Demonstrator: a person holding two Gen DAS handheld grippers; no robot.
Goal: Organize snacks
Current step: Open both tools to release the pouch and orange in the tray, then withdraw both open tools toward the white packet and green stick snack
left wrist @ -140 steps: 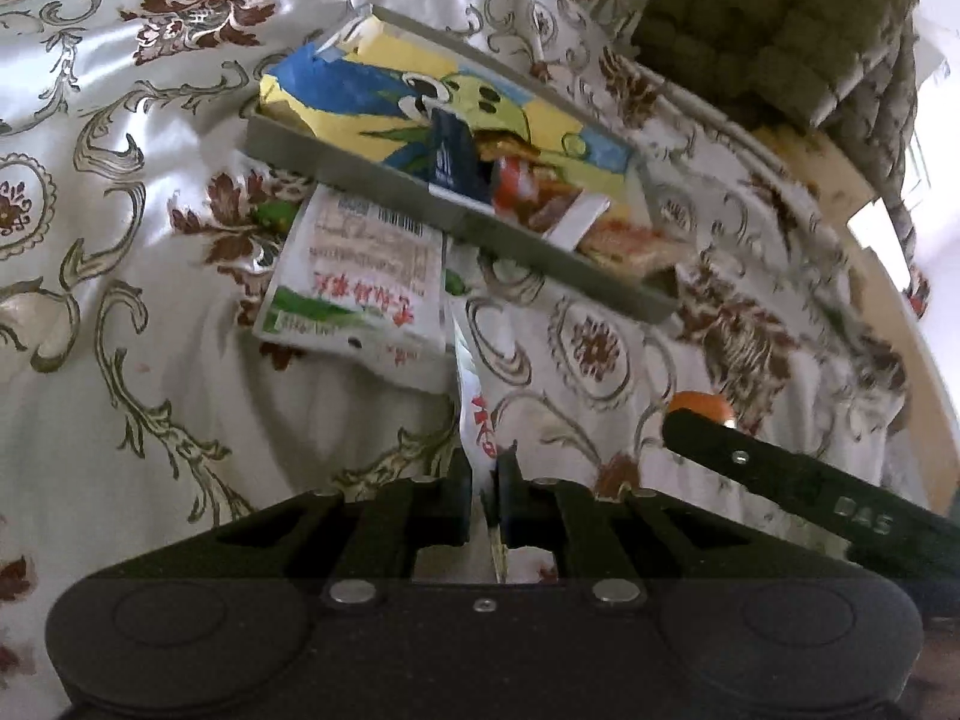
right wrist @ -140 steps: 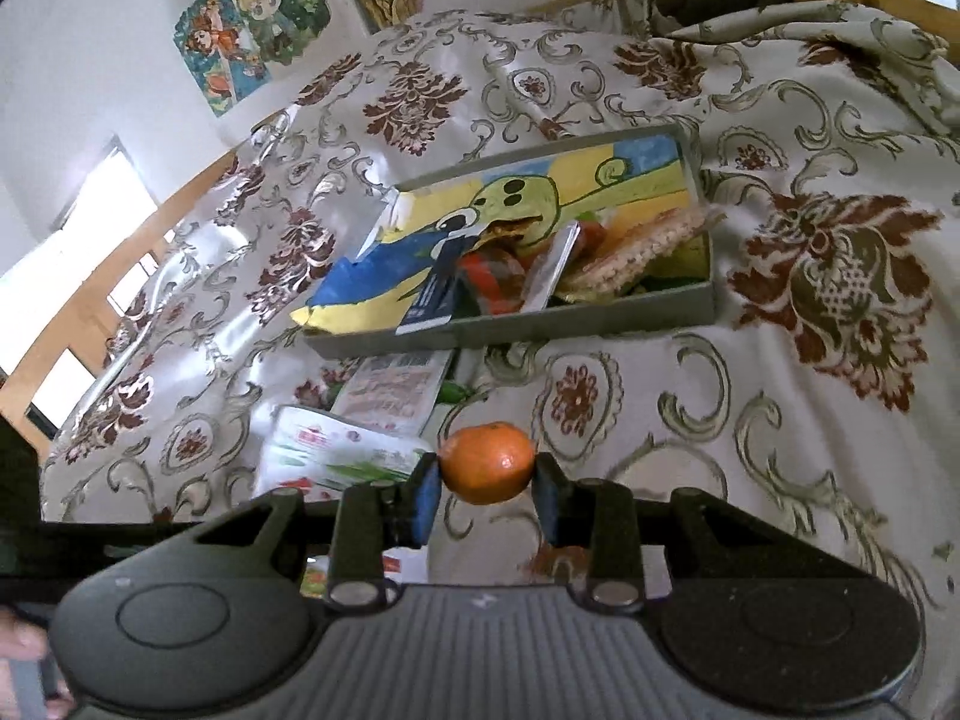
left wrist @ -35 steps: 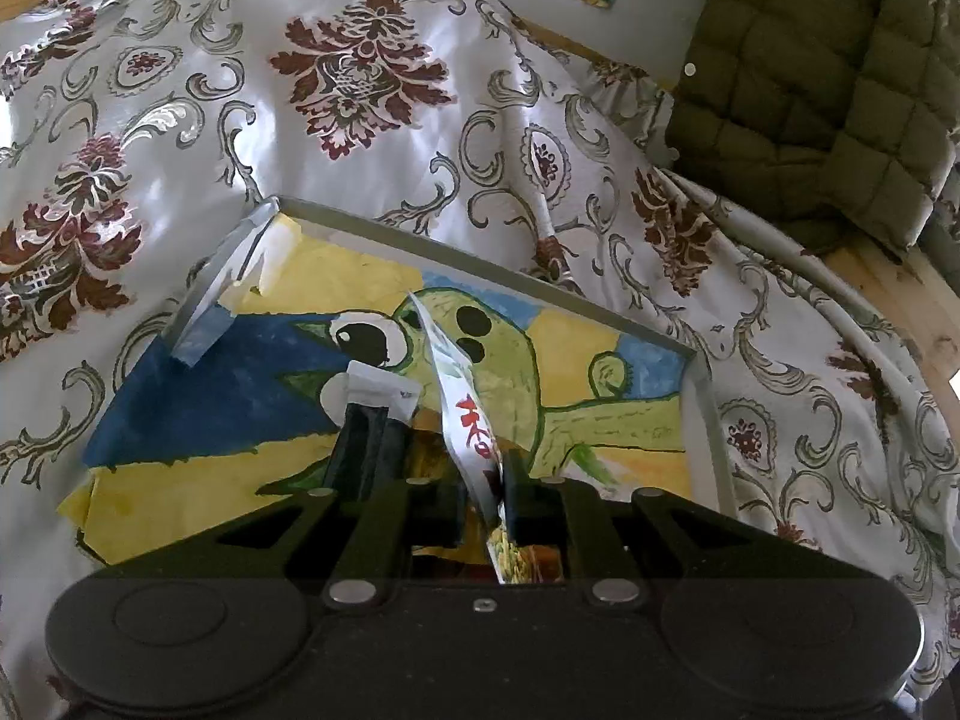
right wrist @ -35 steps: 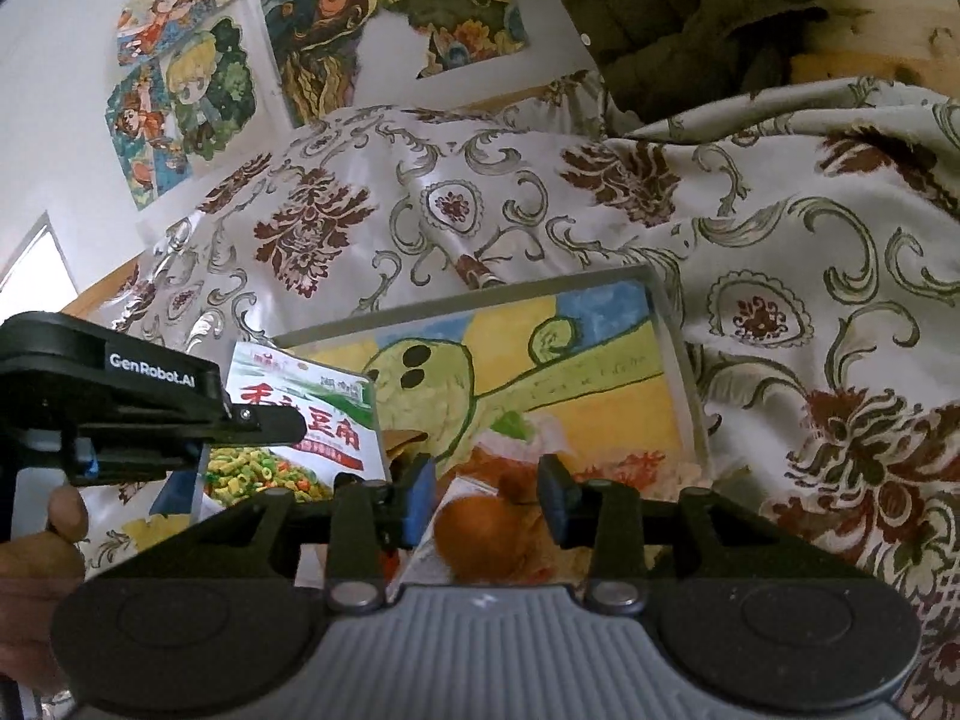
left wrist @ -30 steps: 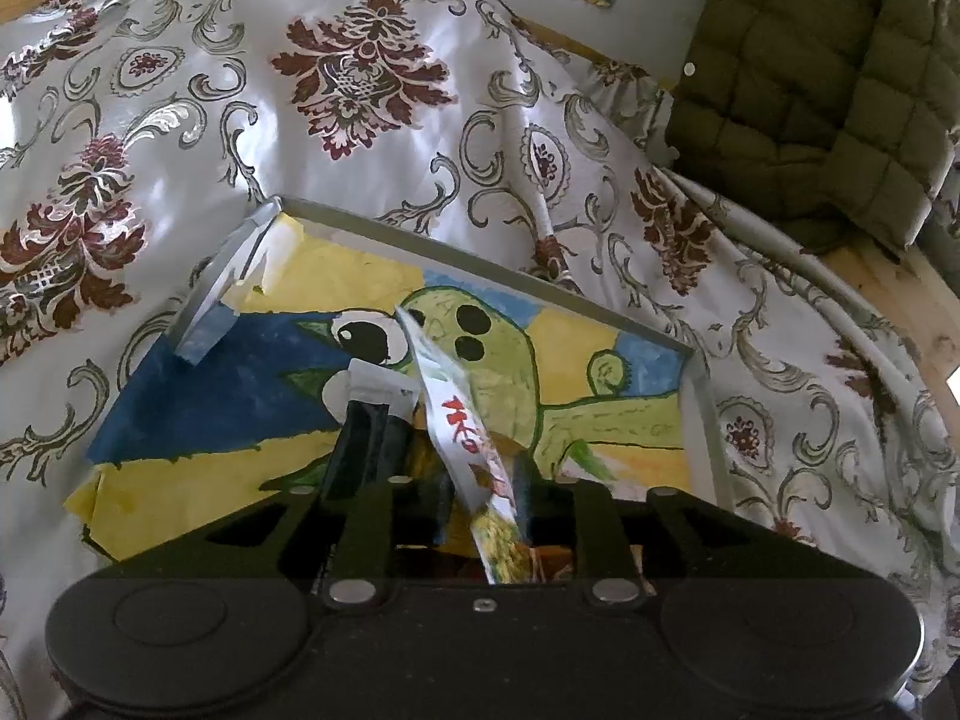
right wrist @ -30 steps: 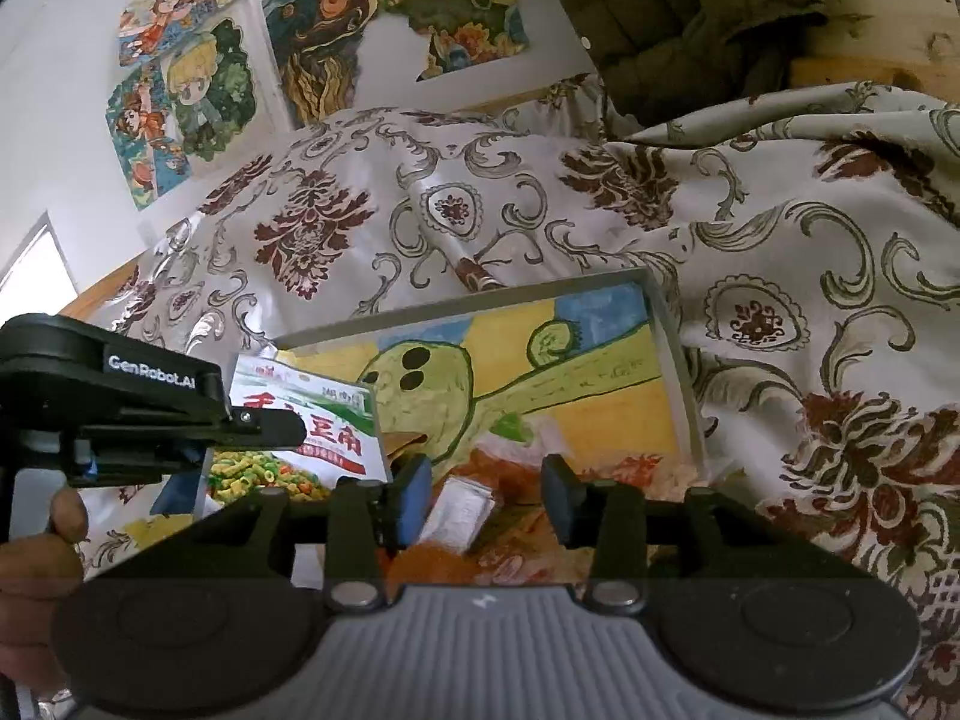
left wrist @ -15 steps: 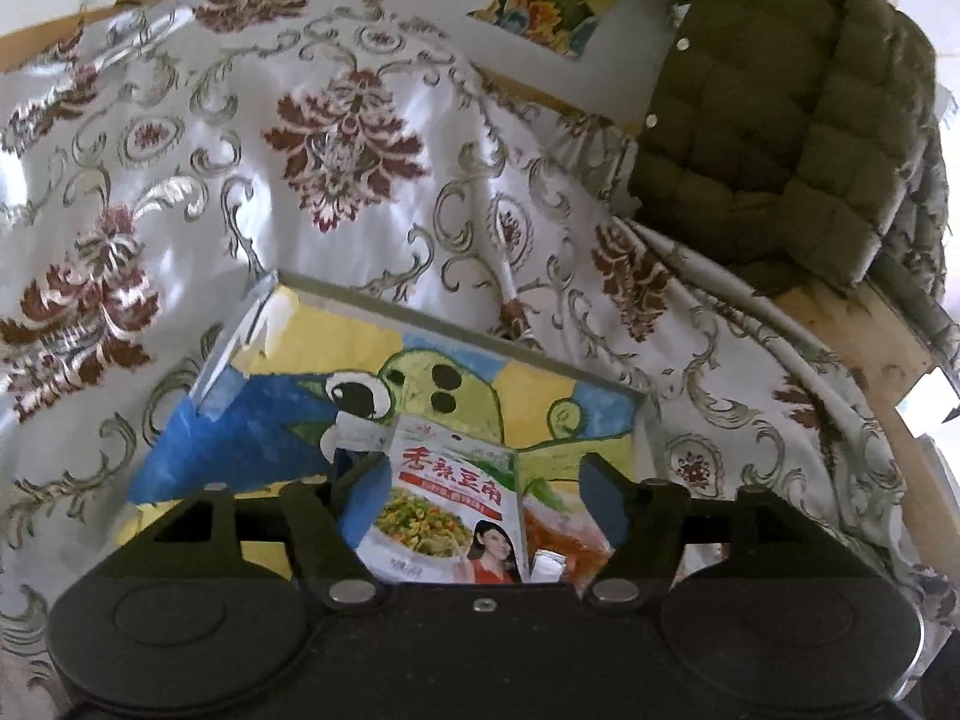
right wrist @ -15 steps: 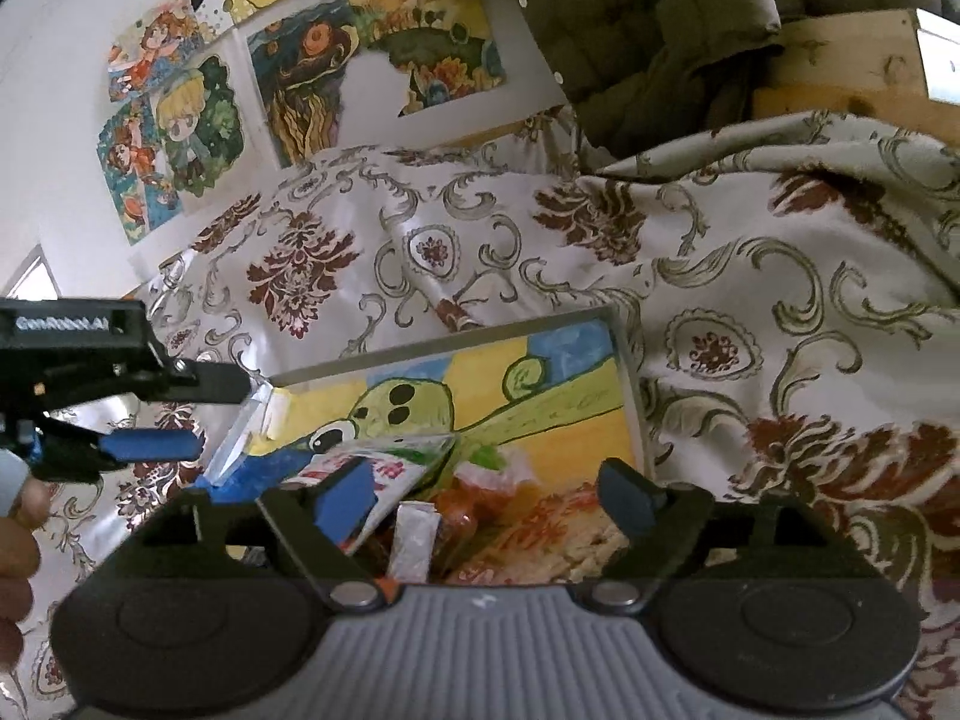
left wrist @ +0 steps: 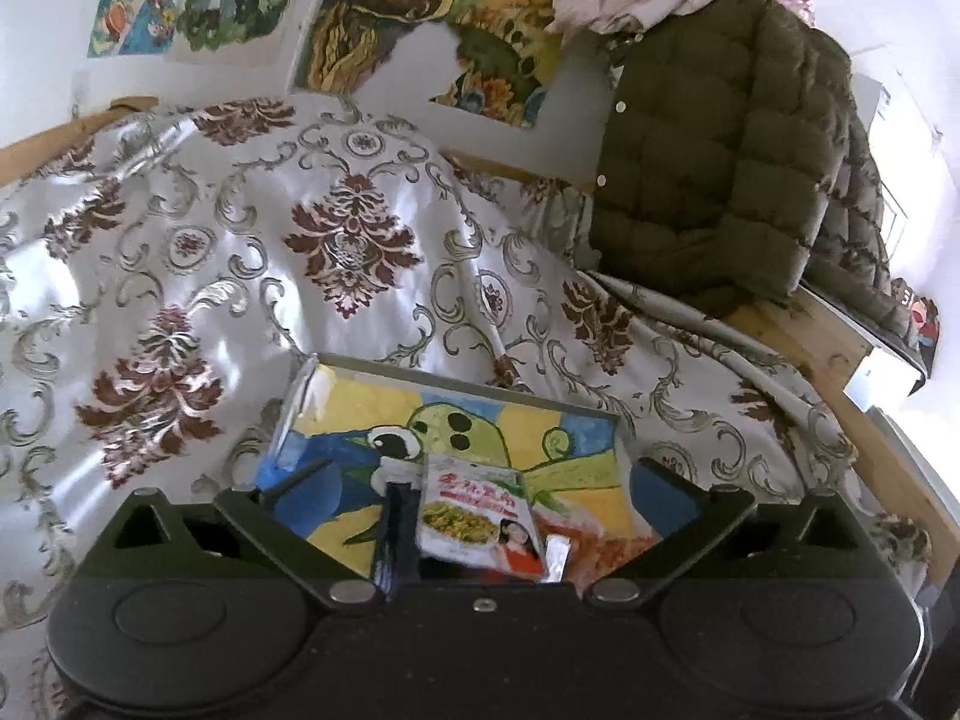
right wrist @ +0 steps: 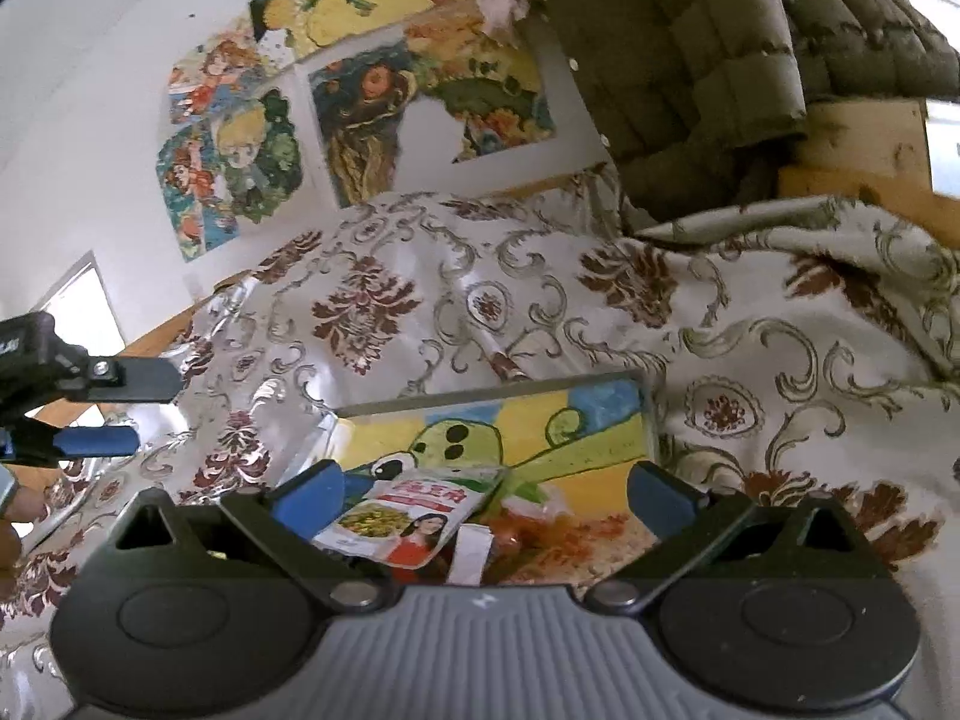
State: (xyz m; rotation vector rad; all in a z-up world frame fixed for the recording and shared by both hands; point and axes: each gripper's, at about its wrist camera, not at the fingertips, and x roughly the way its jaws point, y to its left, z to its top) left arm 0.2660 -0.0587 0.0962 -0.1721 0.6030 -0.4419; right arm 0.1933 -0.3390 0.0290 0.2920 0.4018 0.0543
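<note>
A white snack packet printed with green beans and a woman in red (left wrist: 477, 525) lies flat in a shallow grey tray lined with a cartoon drawing (left wrist: 468, 373), beside orange-red wrappers (right wrist: 564, 534).

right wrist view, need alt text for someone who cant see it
The right gripper hangs open and empty above a shallow tray lined with a cartoon drawing, a snack packet lying inside. The tray sits on a floral bedspread; the left gripper shows at the left edge.
</note>
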